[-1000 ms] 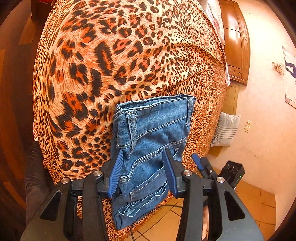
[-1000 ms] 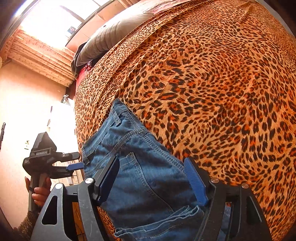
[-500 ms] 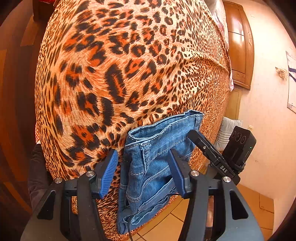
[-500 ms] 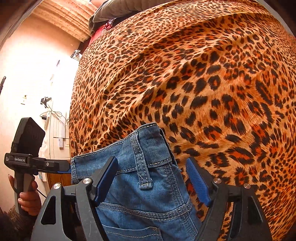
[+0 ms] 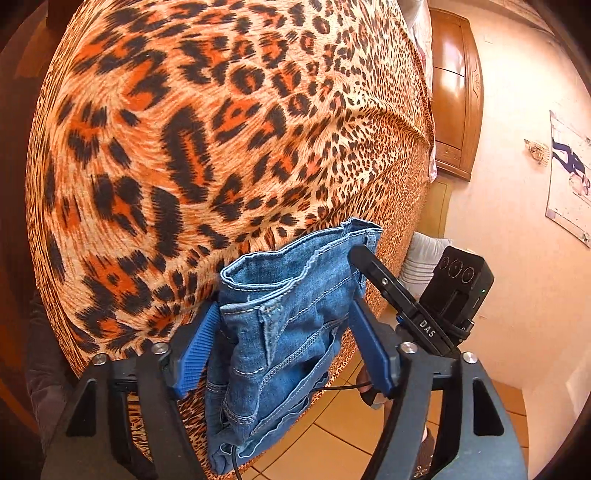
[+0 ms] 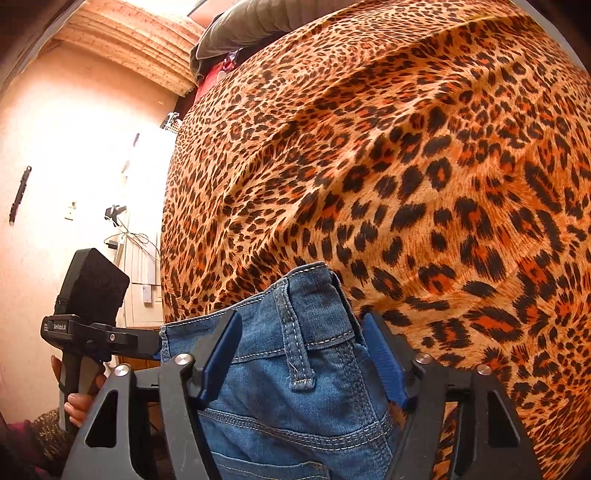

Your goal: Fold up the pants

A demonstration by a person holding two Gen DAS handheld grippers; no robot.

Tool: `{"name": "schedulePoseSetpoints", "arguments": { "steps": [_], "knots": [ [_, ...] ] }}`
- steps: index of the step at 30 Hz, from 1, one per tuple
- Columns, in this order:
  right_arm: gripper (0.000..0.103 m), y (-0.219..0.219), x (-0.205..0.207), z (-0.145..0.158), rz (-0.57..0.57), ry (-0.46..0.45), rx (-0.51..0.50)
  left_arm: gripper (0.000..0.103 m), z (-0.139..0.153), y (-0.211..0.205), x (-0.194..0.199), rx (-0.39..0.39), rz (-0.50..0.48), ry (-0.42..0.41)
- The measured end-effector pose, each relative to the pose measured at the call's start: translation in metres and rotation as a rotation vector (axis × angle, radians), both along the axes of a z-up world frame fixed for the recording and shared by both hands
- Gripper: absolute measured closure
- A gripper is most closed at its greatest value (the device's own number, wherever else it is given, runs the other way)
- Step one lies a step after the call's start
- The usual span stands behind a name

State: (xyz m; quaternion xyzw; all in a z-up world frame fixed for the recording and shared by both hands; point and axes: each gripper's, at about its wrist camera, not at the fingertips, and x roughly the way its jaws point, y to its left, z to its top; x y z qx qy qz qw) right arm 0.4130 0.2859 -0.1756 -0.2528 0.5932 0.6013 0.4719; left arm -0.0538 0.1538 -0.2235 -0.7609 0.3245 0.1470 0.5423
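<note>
Folded blue denim pants [image 5: 288, 332] lie at the near edge of a bed under a leopard-print cover [image 5: 184, 147]. My left gripper [image 5: 284, 310] stands open astride one waistband corner, with bunched denim filling the gap between its blue pads. In the right wrist view the pants [image 6: 303, 369] show a belt loop. My right gripper [image 6: 301, 319] is closing on that waistband corner, and both pads touch the denim. A hand [image 6: 77, 402] holds the left tool's handle at the far left.
The leopard cover [image 6: 406, 166] stretches away beyond the pants. Tiled floor [image 5: 332, 443] lies below the bed's edge. A striped cushion [image 5: 421, 262] and a wooden door [image 5: 454, 92] stand at the right. A grey pillow [image 6: 251, 22] lies at the bed's far end.
My right gripper slid along the pants to the waistband corner and its jaws narrowed onto it. My left gripper's jaws widened and it sank closer to the other corner.
</note>
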Motion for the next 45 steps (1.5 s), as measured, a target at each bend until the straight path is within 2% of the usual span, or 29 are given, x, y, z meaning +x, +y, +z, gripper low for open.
{"name": "schedulePoseSetpoints", "arguments": {
  "steps": [1,2,4,6,12,15,23,28,31,34,37,40,42,45],
  "knots": [
    [0.060,0.005,-0.007,0.001,0.028,-0.053,-0.010,0.074,0.002,-0.003,0.001,0.020,-0.028,0.032],
    [0.061,0.008,-0.014,0.001,0.048,-0.092,-0.016,0.079,0.001,-0.006,0.002,0.034,-0.053,0.059],
    [0.079,0.010,-0.019,0.008,0.069,-0.119,-0.006,0.085,0.005,-0.008,-0.002,0.047,-0.043,0.064],
    [0.079,0.006,-0.022,0.019,0.068,-0.114,0.020,0.089,0.019,-0.011,-0.001,0.097,-0.069,0.066],
    [0.082,-0.029,-0.015,0.060,0.015,-0.045,0.107,0.090,0.086,-0.035,0.017,0.326,-0.213,0.061],
    [0.082,-0.057,-0.008,0.084,-0.024,-0.010,0.159,0.090,0.117,-0.054,0.022,0.410,-0.264,0.041],
    [0.082,-0.150,0.005,0.133,-0.164,0.090,0.291,0.090,0.181,-0.110,0.041,0.548,-0.417,-0.032],
    [0.080,-0.224,0.009,0.141,-0.280,0.141,0.350,0.090,0.206,-0.163,0.061,0.591,-0.578,-0.082],
    [0.078,-0.274,0.014,0.137,-0.351,0.158,0.364,0.090,0.201,-0.201,0.082,0.579,-0.706,-0.100],
    [0.078,-0.324,0.019,0.120,-0.420,0.153,0.329,0.090,0.180,-0.240,0.099,0.511,-0.832,-0.098],
    [0.075,-0.368,0.022,0.090,-0.486,0.116,0.256,0.086,0.139,-0.278,0.112,0.384,-0.957,-0.051],
    [0.064,-0.398,0.016,0.057,-0.518,0.017,0.145,0.082,0.101,-0.313,0.111,0.294,-1.097,0.045],
    [0.060,-0.414,0.011,0.040,-0.521,-0.041,0.064,0.081,0.094,-0.325,0.101,0.296,-1.153,0.086],
    [0.059,-0.440,0.006,0.030,-0.528,-0.076,0.004,0.080,0.105,-0.325,0.079,0.286,-1.187,0.064]
  ]
}}
